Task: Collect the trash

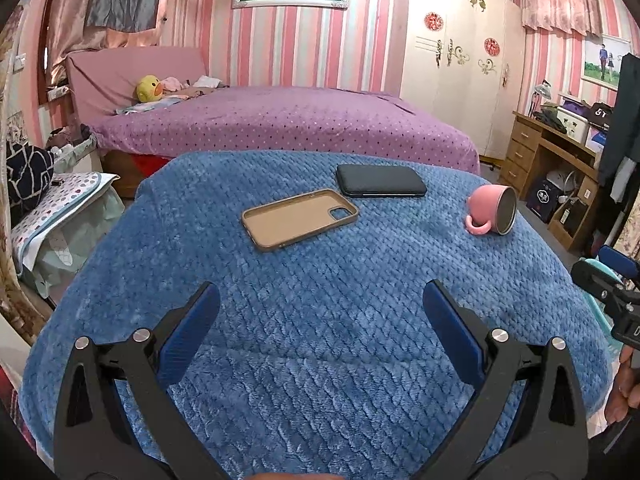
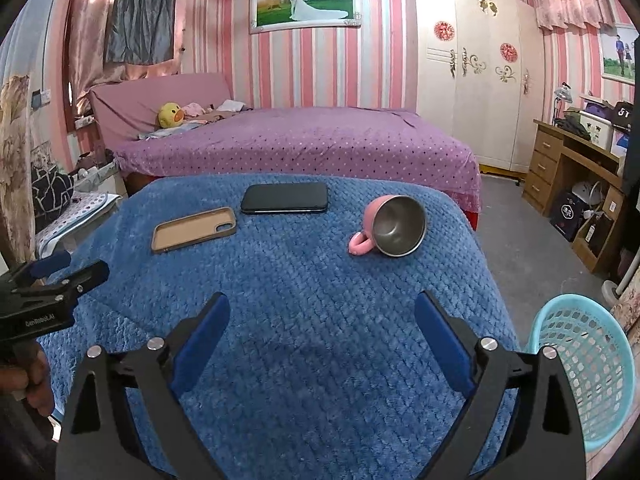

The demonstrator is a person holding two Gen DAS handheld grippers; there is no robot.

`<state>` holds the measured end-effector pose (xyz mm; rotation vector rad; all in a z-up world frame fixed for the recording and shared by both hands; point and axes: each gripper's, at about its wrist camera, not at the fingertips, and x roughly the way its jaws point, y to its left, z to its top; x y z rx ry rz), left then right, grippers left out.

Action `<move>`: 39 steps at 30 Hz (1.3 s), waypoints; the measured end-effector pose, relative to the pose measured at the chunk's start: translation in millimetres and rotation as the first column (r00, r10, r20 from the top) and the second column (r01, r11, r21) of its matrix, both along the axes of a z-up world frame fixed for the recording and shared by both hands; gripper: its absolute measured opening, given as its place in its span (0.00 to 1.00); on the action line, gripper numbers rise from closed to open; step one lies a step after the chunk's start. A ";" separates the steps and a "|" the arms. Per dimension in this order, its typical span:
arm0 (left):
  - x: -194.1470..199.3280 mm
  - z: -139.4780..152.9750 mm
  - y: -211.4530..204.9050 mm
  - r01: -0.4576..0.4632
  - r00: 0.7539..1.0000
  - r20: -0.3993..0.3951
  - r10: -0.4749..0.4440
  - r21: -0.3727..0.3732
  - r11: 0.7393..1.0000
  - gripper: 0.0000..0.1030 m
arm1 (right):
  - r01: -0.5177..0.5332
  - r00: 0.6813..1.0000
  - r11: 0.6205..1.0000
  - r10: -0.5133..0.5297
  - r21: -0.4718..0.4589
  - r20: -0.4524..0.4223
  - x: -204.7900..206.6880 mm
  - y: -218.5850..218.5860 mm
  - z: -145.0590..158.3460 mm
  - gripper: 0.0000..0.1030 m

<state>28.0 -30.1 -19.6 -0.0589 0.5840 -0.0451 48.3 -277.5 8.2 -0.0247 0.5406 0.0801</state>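
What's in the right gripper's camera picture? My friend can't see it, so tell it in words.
An open right gripper hovers empty over a blue blanket holding a tipped-over pink mug, a tan phone case and a black phone. A turquoise basket sits at the right edge, a purple bed behind.

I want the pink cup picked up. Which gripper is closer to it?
Right. The pink cup lies just ahead of the right gripper, slightly to its right. From the left gripper it sits far off to the right.

one phone (image 2: 284, 198), one phone case (image 2: 194, 229), one mug (image 2: 394, 225), one basket (image 2: 588, 368)
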 end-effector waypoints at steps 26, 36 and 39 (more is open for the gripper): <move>2.0 -0.2 -1.8 -0.022 1.000 0.003 0.022 0.038 0.999 0.95 | 0.038 0.999 0.999 -0.039 0.022 0.009 -0.2 -12.9 3.4 0.89; 1.3 0.4 -5.0 -0.014 1.000 0.006 0.014 0.039 0.999 0.95 | 0.043 0.999 0.999 -0.043 0.023 0.005 -2.2 -13.3 5.0 0.89; 0.8 1.5 -6.7 -0.015 1.000 0.011 0.015 0.050 0.999 0.95 | 0.044 0.999 0.999 -0.045 0.021 0.004 -0.9 -13.8 5.1 0.89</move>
